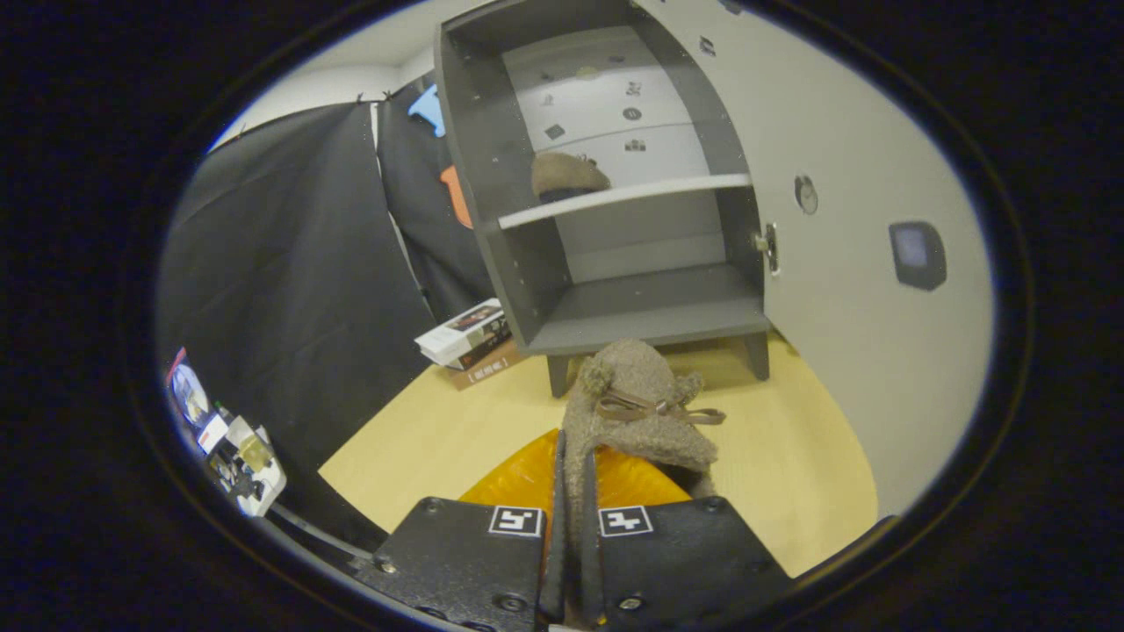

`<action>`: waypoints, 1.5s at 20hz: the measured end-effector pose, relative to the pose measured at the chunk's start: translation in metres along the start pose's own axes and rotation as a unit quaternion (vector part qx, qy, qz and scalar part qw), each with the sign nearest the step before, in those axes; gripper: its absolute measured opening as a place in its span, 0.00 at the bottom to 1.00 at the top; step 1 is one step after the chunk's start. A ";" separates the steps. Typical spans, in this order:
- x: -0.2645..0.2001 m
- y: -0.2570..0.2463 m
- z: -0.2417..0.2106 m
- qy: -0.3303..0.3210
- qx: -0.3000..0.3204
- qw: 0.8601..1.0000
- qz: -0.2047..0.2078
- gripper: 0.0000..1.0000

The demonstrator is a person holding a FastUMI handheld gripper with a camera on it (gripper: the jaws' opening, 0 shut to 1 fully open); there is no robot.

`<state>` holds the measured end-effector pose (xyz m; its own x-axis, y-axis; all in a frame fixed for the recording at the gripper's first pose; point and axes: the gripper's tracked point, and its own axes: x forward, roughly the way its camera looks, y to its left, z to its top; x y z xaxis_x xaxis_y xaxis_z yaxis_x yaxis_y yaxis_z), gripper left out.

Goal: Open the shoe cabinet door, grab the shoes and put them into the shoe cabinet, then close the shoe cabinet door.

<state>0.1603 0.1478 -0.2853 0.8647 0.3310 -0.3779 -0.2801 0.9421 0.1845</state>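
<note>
Gripper (pixel 572 491) clamped narrow on the edge of a fuzzy brown shoe (pixel 637 412), both fingers pressing it, toe pointing ahead, lifted over an orange mat (pixel 527 478). Beyond, the cabinet (pixel 615 307) stands open, door (pixel 861 263) swung right. Bottom shelf free; second shoe (pixel 566 175) already on the upper shelf (pixel 623 197). Books (pixel 465 338) left of it.

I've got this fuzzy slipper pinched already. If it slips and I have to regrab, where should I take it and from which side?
Regrab where the gripper is shut now: the thin rear collar of the fuzzy slipper, approached from behind the heel with a finger each side of the wall. That edge is narrow enough to pinch; the toe, beyond the bow, looks too bulky. This probably keeps the toe aimed at the open shoe cabinet.
</note>
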 end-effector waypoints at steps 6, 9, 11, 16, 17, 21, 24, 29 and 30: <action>-0.054 0.023 0.088 -0.076 -0.066 0.995 -0.011 0.10; -0.068 0.018 0.134 -0.105 -0.065 0.991 -0.047 0.11; -0.066 0.015 0.167 -0.120 -0.059 0.989 -0.056 0.10; -0.057 -0.010 0.247 -0.166 -0.104 0.971 -0.137 0.10; -0.052 -0.010 0.262 -0.172 -0.109 0.968 -0.145 0.10; -0.039 -0.002 0.296 -0.175 -0.106 0.968 -0.147 0.11; -0.018 0.008 0.314 -0.166 -0.085 0.973 -0.134 0.11; 0.047 -0.005 0.348 -0.160 -0.096 0.971 -0.152 0.10; 0.062 -0.013 0.353 -0.157 -0.093 0.970 -0.162 0.11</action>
<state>0.3646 0.1368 0.0087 0.9961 0.0115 -0.0876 -0.0181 0.9970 -0.0754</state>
